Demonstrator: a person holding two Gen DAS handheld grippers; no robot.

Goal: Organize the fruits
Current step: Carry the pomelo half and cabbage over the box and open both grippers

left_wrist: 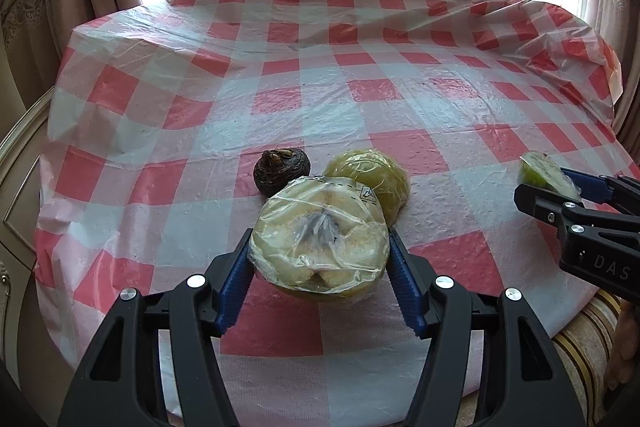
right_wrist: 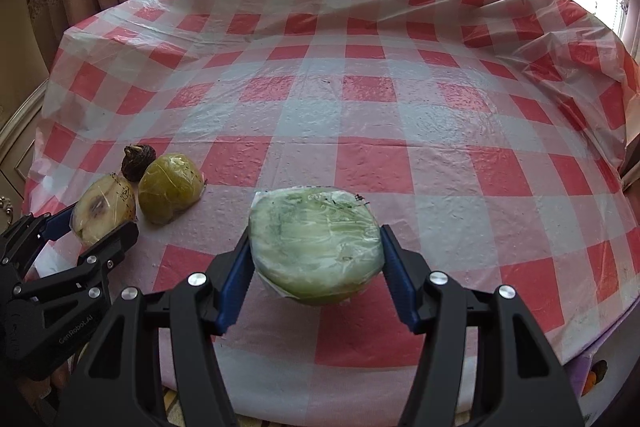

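Near the front edge of the checked table point(left_wrist: 360, 75), the left gripper point(left_wrist: 320, 259) reaches forward, its ribbed blue pads clamped on a plastic-wrapped pale fruit half point(left_wrist: 320, 247), cut face towards the camera, crinkled film bunched at the core. Just beyond it lie a yellow-green wrapped fruit point(left_wrist: 380, 183) and a dark, rough, round bulb point(left_wrist: 282, 169), close together. Well to the right, the right gripper point(right_wrist: 316, 259) likewise points forward, closed on a wrapped green fruit half point(right_wrist: 316, 247) with a smooth rounded underside, held above the glossy, wrinkled red-and-white plastic cloth
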